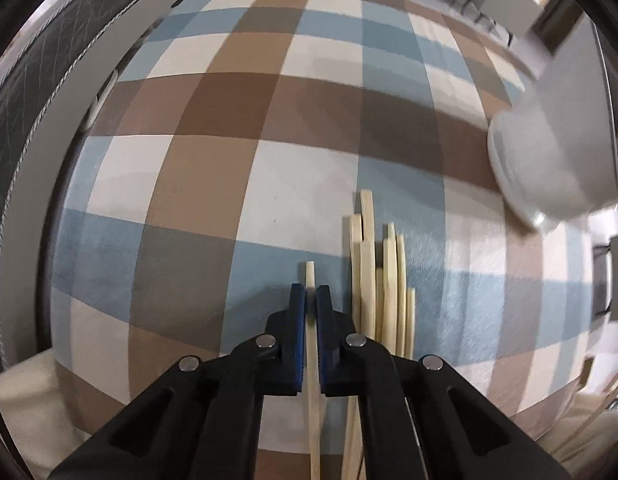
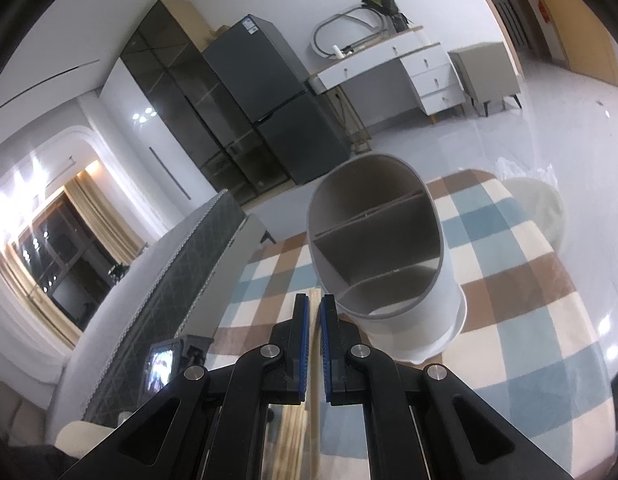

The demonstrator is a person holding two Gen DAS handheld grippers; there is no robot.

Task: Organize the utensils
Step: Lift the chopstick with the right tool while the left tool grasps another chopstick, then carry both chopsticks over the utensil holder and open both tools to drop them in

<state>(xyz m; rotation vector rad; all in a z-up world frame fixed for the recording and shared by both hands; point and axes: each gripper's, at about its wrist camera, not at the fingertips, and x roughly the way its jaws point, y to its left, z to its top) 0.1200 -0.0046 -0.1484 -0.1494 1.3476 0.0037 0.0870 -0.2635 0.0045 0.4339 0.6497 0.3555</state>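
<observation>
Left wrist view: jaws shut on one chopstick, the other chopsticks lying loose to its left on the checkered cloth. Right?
Not quite. In the left wrist view the left gripper does clamp one chopstick, but the loose chopsticks lie to its right on the checkered cloth.

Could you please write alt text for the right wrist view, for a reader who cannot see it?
The right gripper, jaws nearly closed on a wooden chopstick, points toward a white round utensil holder with inner dividers, standing on a checkered tablecloth. A dark refrigerator and white desk stand behind.
</observation>
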